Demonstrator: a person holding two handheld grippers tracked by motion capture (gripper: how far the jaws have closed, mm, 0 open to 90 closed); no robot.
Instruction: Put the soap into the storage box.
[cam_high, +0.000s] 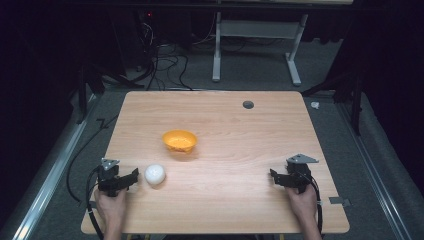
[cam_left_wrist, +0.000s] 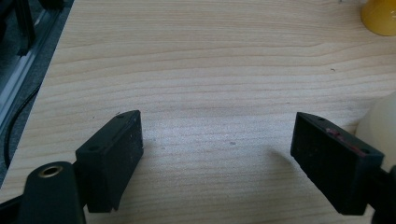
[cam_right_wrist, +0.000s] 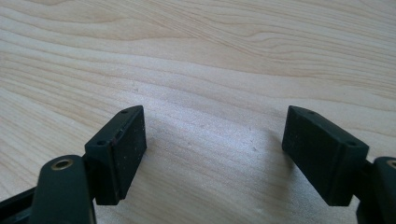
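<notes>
Two hands reach in over the near edge of the wooden worktop (cam_high: 225, 200), each holding one pair of tongs low over the wood. The left hand (cam_high: 111, 205) grips the left tongs (cam_high: 131, 176) at the near left corner, with the jaws aimed toward the right and slightly away from the person. The right hand (cam_high: 303, 201) grips the right tongs (cam_high: 274, 176) at the near right side, with the jaws aimed toward the left. A black cable trails back from each pair along the wrist.

Both pairs are spread wide with nothing between the jaws. In the left gripper view the left tongs (cam_left_wrist: 217, 140) frame bare wood; in the right gripper view the right tongs (cam_right_wrist: 214, 140) do the same.

There are two objects on the worktop: one white ball (cam_high: 155, 174) and one orange bowl (cam_high: 179, 141). The ball sits just beside the tips of the left tongs, on their right; in the left gripper view its pale curve (cam_left_wrist: 380, 126) shows just outside the right-hand jaw, and whether it touches the jaw cannot be told. The bowl stands upright farther off, beyond the ball and to the right of the left tongs, well apart from the right tongs. Its inside looks empty as far as the high view shows. In the left gripper view its orange edge (cam_left_wrist: 380, 16) shows at the top right corner
</notes>
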